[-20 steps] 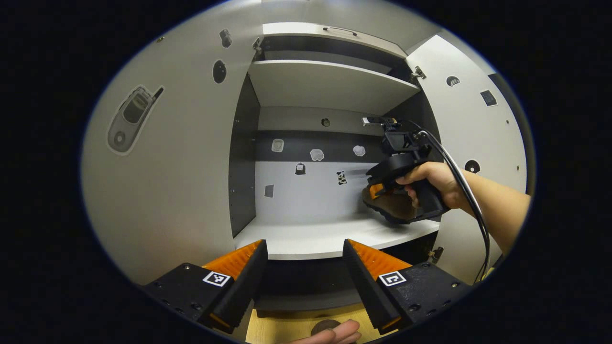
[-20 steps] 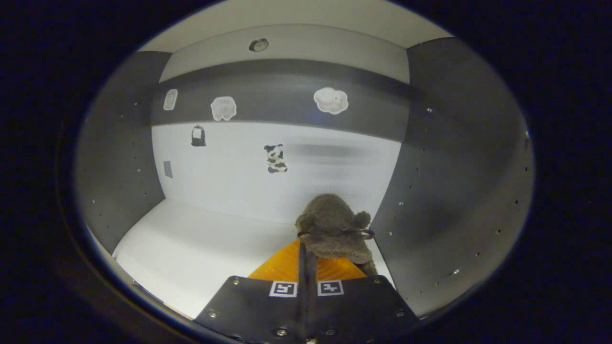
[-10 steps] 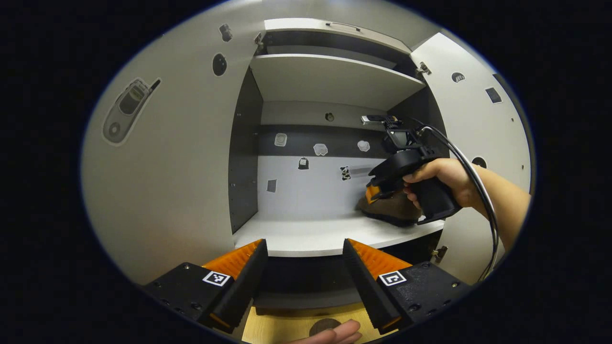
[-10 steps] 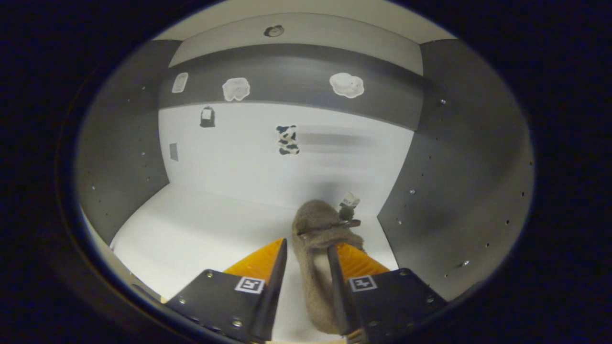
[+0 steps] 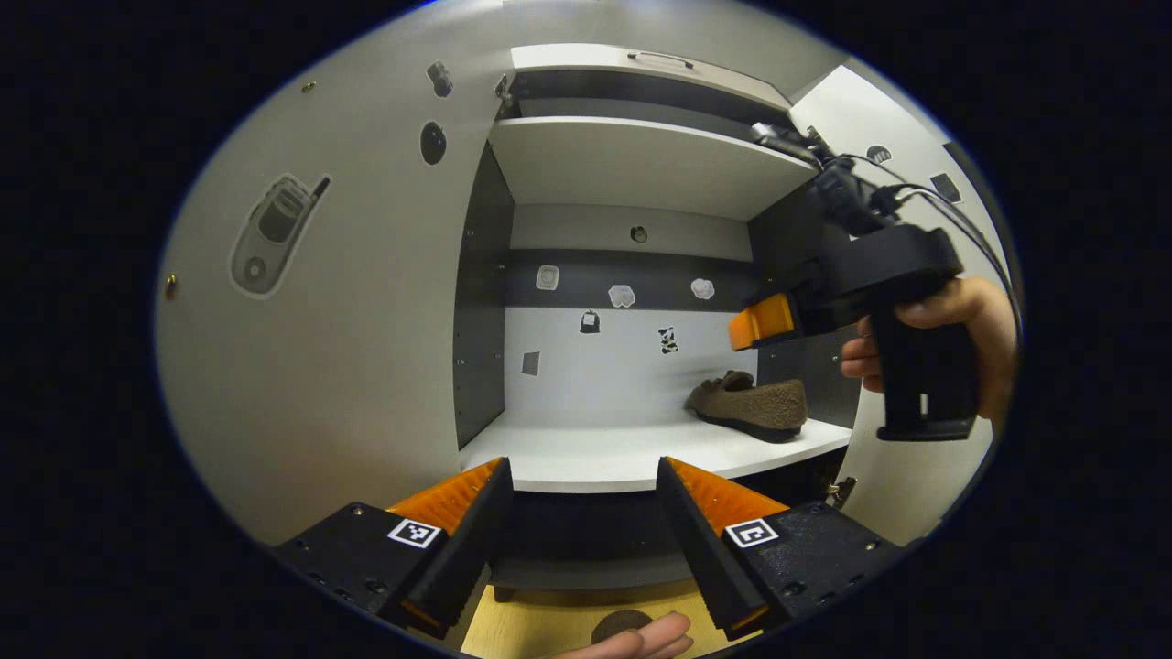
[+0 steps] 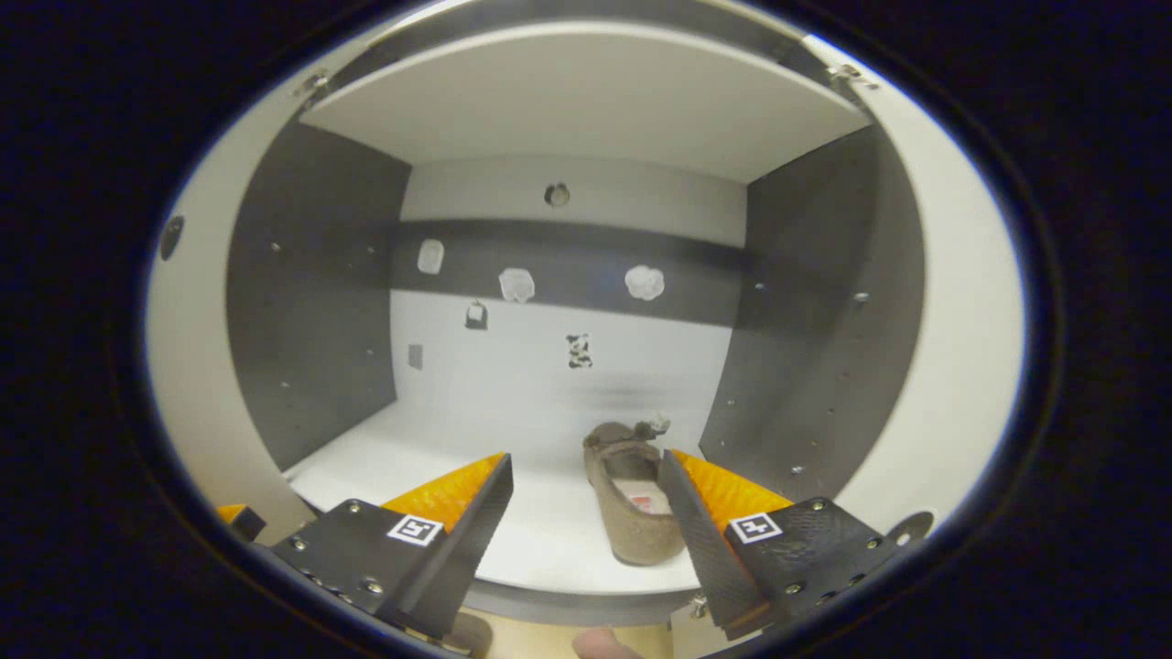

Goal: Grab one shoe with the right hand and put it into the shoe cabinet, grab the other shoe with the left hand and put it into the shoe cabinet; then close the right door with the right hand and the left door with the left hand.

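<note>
Since the earlier frames, the right gripper (image 5: pixel 753 322) has released the shoe (image 5: pixel 749 405) and pulled back up and out of the cabinet (image 5: pixel 632 165); its fingers, previously closed on the shoe, now stand wide apart with nothing between them.

Left gripper view, left to right: the left door (image 5: pixel 320 320) is swung open and carries a phone-shaped sticker (image 5: pixel 275 233). The left gripper (image 5: pixel 581 499) hovers in front of the lower shelf (image 5: pixel 604 458), fingers spread wide and empty. Small stickers (image 5: pixel 623 295) line the back wall of the cabinet. The shoe lies flat on the right part of the lower shelf, close to the right side wall, toe pointing left. Above and to the right of the shoe, a hand (image 5: pixel 961 339) holds the right gripper clear of the shelf, apart from the shoe. The right door (image 5: pixel 916 458) is open behind it.

Right gripper view, left to right: the right gripper (image 6: pixel 586 494) faces into the cabinet (image 6: pixel 586 91), fingers wide open. The shoe (image 6: pixel 636 494) rests on the lower shelf (image 6: pixel 439 448), heel opening toward the camera, seen in the gap near the right finger without touching it. Both doors are not yet closed.
</note>
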Demonstrator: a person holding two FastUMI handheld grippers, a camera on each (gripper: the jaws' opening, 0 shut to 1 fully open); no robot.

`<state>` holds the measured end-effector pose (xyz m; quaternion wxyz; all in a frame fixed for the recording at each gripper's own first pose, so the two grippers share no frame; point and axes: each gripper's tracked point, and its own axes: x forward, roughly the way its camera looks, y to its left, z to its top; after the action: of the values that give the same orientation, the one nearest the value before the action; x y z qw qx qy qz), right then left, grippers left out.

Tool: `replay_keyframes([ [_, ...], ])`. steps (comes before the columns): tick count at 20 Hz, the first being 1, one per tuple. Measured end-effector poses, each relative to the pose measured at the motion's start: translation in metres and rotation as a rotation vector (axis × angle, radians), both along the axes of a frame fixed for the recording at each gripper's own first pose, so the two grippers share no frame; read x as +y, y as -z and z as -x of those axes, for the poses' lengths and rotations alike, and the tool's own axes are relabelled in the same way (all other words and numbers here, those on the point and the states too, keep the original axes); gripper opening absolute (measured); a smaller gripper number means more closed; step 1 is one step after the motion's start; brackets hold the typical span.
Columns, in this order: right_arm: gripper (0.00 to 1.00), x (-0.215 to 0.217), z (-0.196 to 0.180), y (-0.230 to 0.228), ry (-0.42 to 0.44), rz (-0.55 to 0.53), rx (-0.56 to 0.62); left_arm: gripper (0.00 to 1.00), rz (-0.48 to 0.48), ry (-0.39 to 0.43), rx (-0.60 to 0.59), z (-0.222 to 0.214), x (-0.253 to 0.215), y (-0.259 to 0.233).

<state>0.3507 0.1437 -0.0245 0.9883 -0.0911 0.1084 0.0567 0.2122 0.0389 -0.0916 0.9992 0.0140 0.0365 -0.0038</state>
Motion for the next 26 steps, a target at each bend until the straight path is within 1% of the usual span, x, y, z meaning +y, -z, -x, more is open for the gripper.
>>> replay_keyframes([
  [2,0.99,-0.014,0.041,-0.017,-0.003,-0.042,-0.089,0.97,0.01,0.01,0.013,0.006,-0.004,0.002],
  [4,0.98,-0.028,0.079,-0.024,0.001,-0.123,-0.152,0.97,0.018,0.014,0.024,0.013,-0.01,0.005],
  [6,0.99,-0.044,0.112,-0.012,0.0,-0.166,-0.157,0.97,0.006,0.014,0.017,0.019,-0.013,0.007],
  [8,0.98,-0.057,0.137,0.003,0.002,-0.168,-0.163,0.97,-0.011,-0.015,0.03,0.025,-0.011,0.022],
  [10,0.98,-0.066,0.157,0.018,0.013,-0.161,-0.184,0.97,-0.031,-0.034,0.074,0.036,-0.008,0.056],
  [12,0.98,-0.072,0.173,0.034,0.026,-0.17,-0.201,0.97,-0.028,-0.035,0.161,0.052,-0.006,0.107],
  [14,0.98,-0.074,0.183,0.051,0.033,-0.179,-0.206,0.98,-0.017,-0.001,0.252,0.072,-0.009,0.159],
  [15,0.98,-0.071,0.188,0.057,0.02,-0.182,-0.205,0.98,-0.017,0.004,0.286,0.078,-0.006,0.18],
  [16,0.98,-0.067,0.192,0.062,0.008,-0.187,-0.201,0.98,-0.014,-0.009,0.322,0.084,-0.002,0.197],
  [19,0.99,-0.061,0.2,0.072,-0.019,-0.199,-0.197,0.99,0.001,-0.002,0.385,0.095,0.003,0.233],
  [24,0.99,-0.066,0.206,0.083,-0.011,-0.184,-0.213,0.99,0.018,0.006,0.543,0.111,0.005,0.292],
  [26,0.99,-0.074,0.205,0.087,0.014,-0.168,-0.211,0.98,0.025,0.011,0.625,0.119,0.001,0.315],
])
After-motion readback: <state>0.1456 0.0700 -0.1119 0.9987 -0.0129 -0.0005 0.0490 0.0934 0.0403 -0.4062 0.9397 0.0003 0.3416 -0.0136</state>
